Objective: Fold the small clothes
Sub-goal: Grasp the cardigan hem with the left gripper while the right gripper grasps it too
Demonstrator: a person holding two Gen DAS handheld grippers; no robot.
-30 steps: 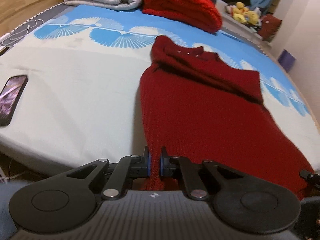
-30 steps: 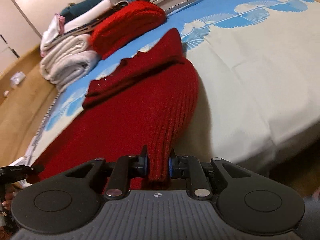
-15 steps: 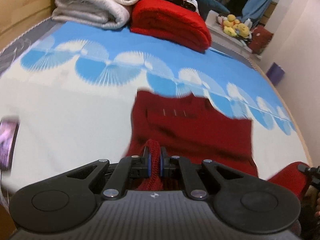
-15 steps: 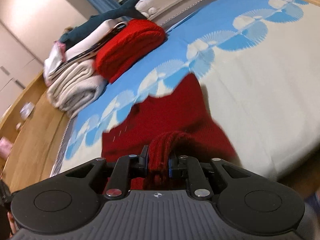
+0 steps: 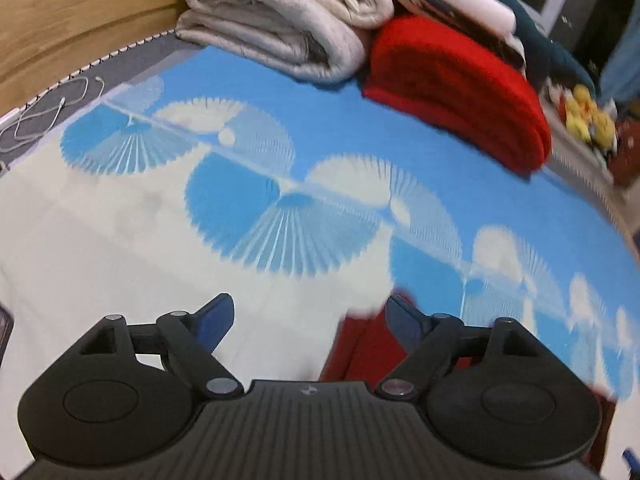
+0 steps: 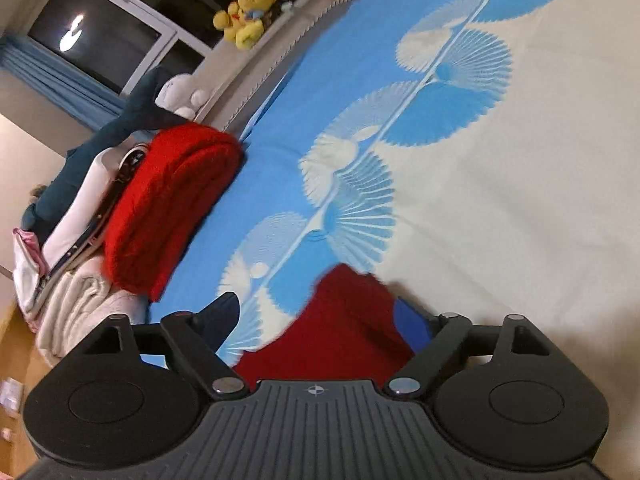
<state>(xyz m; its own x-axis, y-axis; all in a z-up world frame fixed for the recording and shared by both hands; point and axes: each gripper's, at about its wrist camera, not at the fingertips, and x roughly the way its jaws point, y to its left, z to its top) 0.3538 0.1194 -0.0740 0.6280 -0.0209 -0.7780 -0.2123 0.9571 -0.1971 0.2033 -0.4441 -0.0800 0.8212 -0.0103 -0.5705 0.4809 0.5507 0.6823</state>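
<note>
The dark red knit garment (image 5: pixel 362 348) lies on the bed low in both views, mostly hidden behind the gripper bodies; in the right wrist view it (image 6: pixel 340 332) shows between the fingers. My left gripper (image 5: pixel 310 314) is open and empty, its right finger (image 5: pixel 402 320) over the garment's edge. My right gripper (image 6: pixel 318 314) is open, its jaws spread on either side of the garment, not closed on it.
The bed sheet (image 5: pixel 120 240) is cream with blue fan patterns. A folded bright red sweater (image 5: pixel 452 84), folded white blankets (image 5: pixel 280 20) and other clothes are stacked at the back. A white cable (image 5: pixel 48 112) lies at the left edge. Yellow plush toys (image 6: pixel 244 16) sit beyond the bed.
Both grippers carried the garment's lower edge forward over the garment, then opened and let it go. The views now look further up the bed.
</note>
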